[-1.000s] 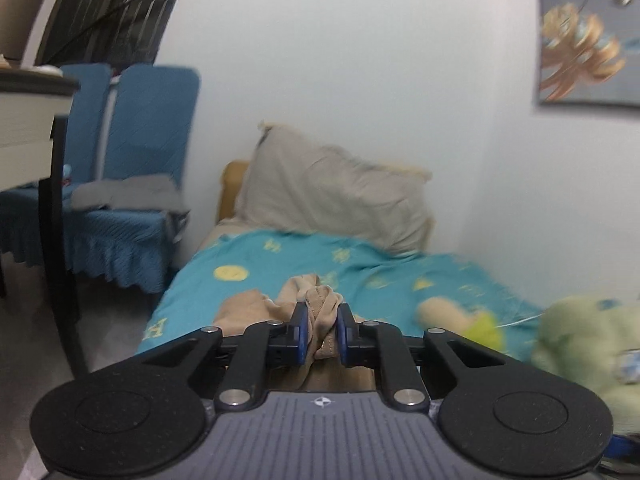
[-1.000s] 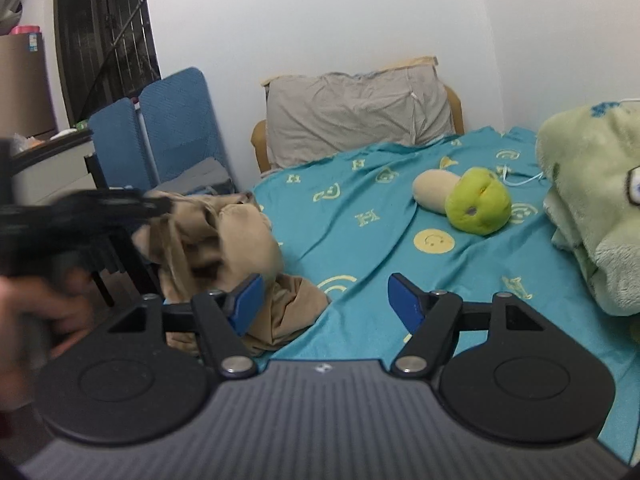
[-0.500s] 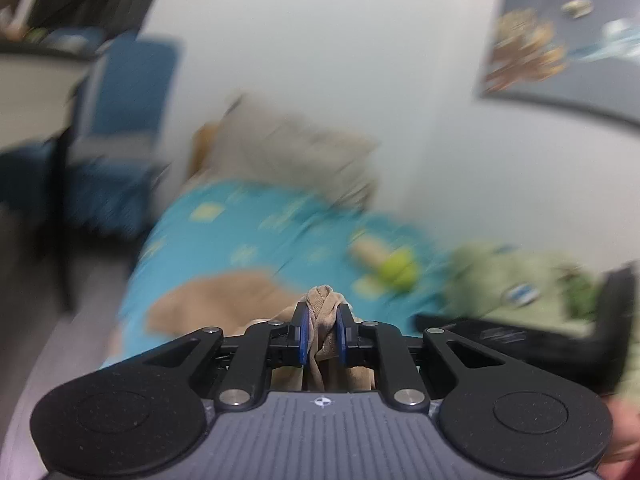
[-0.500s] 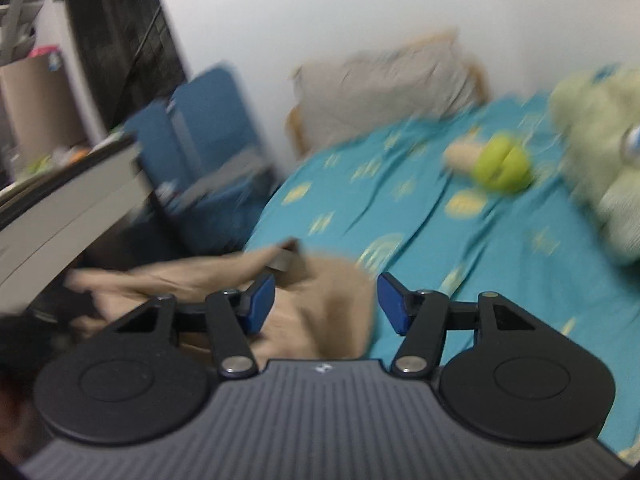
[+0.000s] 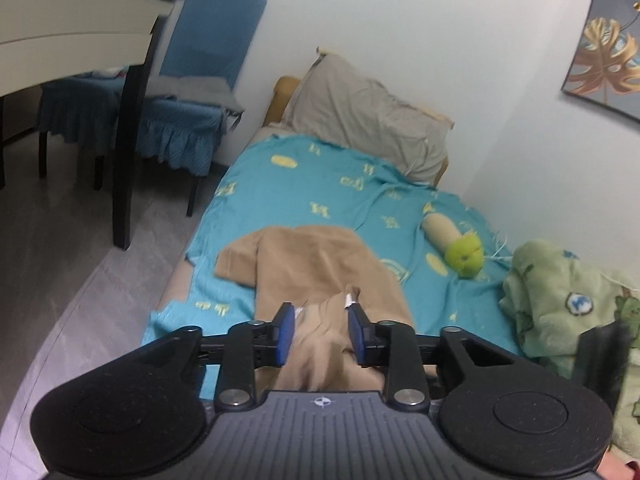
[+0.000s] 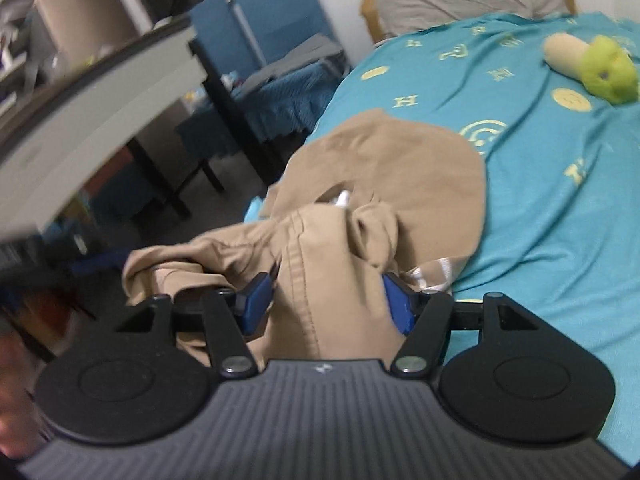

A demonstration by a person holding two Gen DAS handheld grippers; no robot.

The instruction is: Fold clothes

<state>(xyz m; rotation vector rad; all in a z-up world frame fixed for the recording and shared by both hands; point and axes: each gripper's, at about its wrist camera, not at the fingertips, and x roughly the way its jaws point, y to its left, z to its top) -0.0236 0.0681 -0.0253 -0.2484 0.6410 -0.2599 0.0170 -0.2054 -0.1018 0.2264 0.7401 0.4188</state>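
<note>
Blue chairs [image 5: 208, 76] stand at far left beside a white bench [image 5: 76, 36], well apart from the work. On the teal bed sheet [image 5: 304, 184] lies the tan garment [image 5: 320, 264], spread along the near left part of the bed with one flap out to the left. My left tongs [image 5: 321, 334] are spread, with a bunched edge of the garment and a white tag rising between the fingers; I cannot tell whether the pads touch it. My right tongs [image 6: 328, 304] are likewise spread, a stitched fold of the same garment [image 6: 384, 184] lying between the fingers, part of it hanging off the bed's left edge. A grey pillow [image 5: 368, 116] leans at the headboard. Further right lie a green and tan plush toy [image 5: 456, 242] and a pale green blanket [image 5: 568, 292].
</note>
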